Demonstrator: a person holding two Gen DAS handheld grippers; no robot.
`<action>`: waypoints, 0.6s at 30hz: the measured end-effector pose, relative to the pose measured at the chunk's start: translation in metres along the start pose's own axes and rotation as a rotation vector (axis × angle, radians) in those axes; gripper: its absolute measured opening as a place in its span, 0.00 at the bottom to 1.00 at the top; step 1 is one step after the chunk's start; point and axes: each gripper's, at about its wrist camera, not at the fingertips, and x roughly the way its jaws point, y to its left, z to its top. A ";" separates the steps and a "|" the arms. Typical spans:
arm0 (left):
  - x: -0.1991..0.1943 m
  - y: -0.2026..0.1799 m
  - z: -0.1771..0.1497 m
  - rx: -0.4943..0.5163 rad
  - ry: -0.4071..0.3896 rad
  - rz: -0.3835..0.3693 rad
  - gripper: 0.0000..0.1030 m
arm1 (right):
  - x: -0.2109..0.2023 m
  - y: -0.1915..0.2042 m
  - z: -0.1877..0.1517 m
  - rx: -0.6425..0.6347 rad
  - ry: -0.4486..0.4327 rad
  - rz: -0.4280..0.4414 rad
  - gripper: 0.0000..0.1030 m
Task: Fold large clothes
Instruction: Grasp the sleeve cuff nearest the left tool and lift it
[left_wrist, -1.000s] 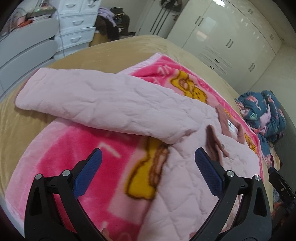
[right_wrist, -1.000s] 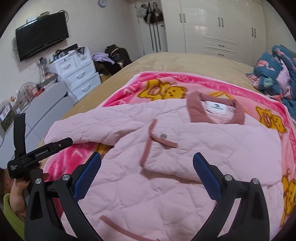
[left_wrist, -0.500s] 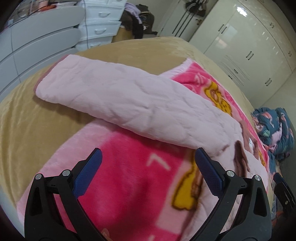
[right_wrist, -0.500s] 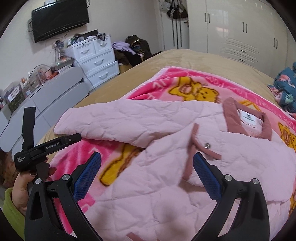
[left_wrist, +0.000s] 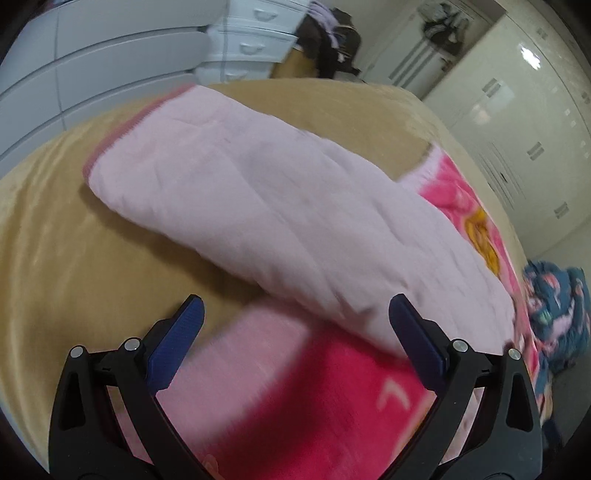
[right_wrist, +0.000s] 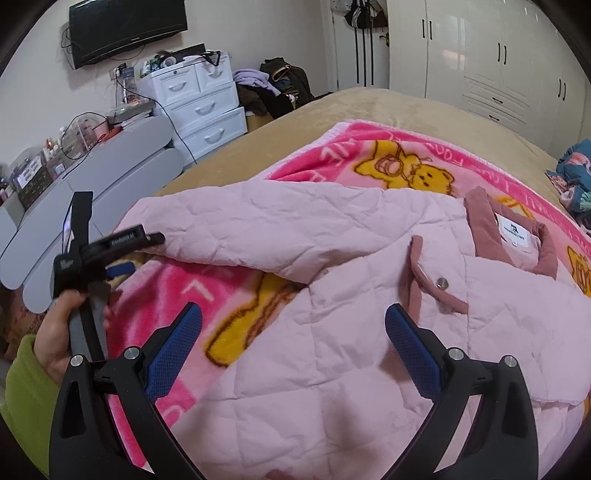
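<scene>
A pale pink quilted jacket (right_wrist: 332, 332) lies spread on a pink bear-print blanket (right_wrist: 369, 158) on the bed. Its collar (right_wrist: 513, 236) with a white label is at the right. One sleeve (left_wrist: 266, 206) stretches out to the left, its cuff over the tan bedspread (left_wrist: 74, 240). My left gripper (left_wrist: 295, 332) hovers open just short of that sleeve, holding nothing; in the right wrist view it (right_wrist: 122, 254) sits beside the sleeve end, held by a hand. My right gripper (right_wrist: 293, 339) is open above the jacket's front, empty.
White drawers (right_wrist: 199, 103) and a grey cabinet (right_wrist: 110, 166) stand left of the bed. A pile of dark clothes (right_wrist: 277, 85) sits beyond them. White wardrobes (right_wrist: 498, 55) line the back wall. A blue patterned bundle (left_wrist: 557, 295) lies at the bed's right side.
My left gripper has swung left along the sleeve toward its cuff end. The right gripper's view has shifted left across the jacket front. Both stayed open.
</scene>
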 end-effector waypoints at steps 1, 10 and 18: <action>0.002 0.003 0.004 -0.017 -0.003 0.005 0.91 | 0.000 -0.004 -0.001 0.008 0.001 -0.005 0.96; 0.020 0.031 0.037 -0.150 -0.035 0.033 0.67 | -0.009 -0.028 -0.005 0.062 -0.011 -0.029 0.96; -0.029 0.010 0.050 -0.062 -0.191 -0.001 0.16 | -0.021 -0.051 -0.015 0.114 -0.022 -0.049 0.96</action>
